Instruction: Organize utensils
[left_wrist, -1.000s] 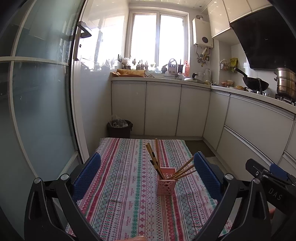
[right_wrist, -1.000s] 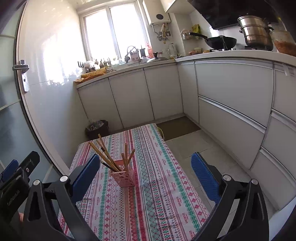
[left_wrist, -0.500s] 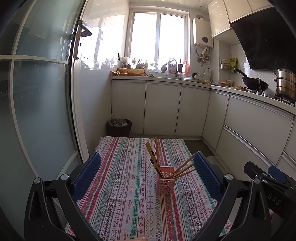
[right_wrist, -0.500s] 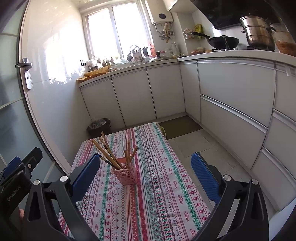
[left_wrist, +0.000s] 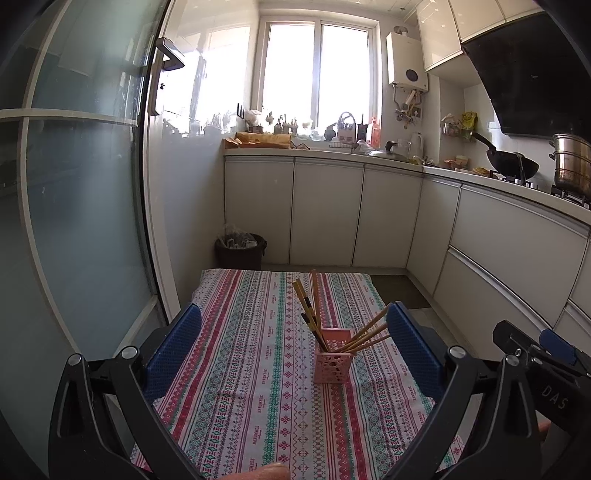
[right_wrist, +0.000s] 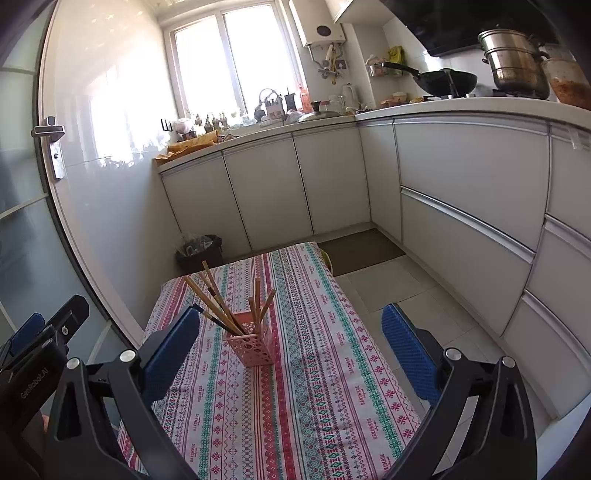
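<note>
I have both tools up above the near end of the table (left_wrist: 236, 369), which wears a striped patterned cloth and runs lengthwise away from me toward the white cabinets (left_wrist: 325, 214). My left gripper (left_wrist: 293, 341) stands wide, its blue pads (left_wrist: 173, 347) well apart with nothing between them. My right gripper (right_wrist: 290, 341) is just as wide and equally empty.

The pink holder (left_wrist: 332, 360) stands upright near the middle of the cloth; from the left wrist view it sits right of centre, closer to the right pad. The chopsticks (left_wrist: 308, 308) stand in it with tips down and handle ends up, fanned in two bunches: one bunch leans up and toward the far left, the other leans low toward the right, its long axes nearly halfway to lying flat. From the right wrist view the holder (right_wrist: 251, 343) sits left of centre, and the taller chopsticks (right_wrist: 212, 295) lean left toward the left pad (right_wrist: 171, 349).

A dark bin (left_wrist: 240, 251) stands on the floor past the far end of the table.
</note>
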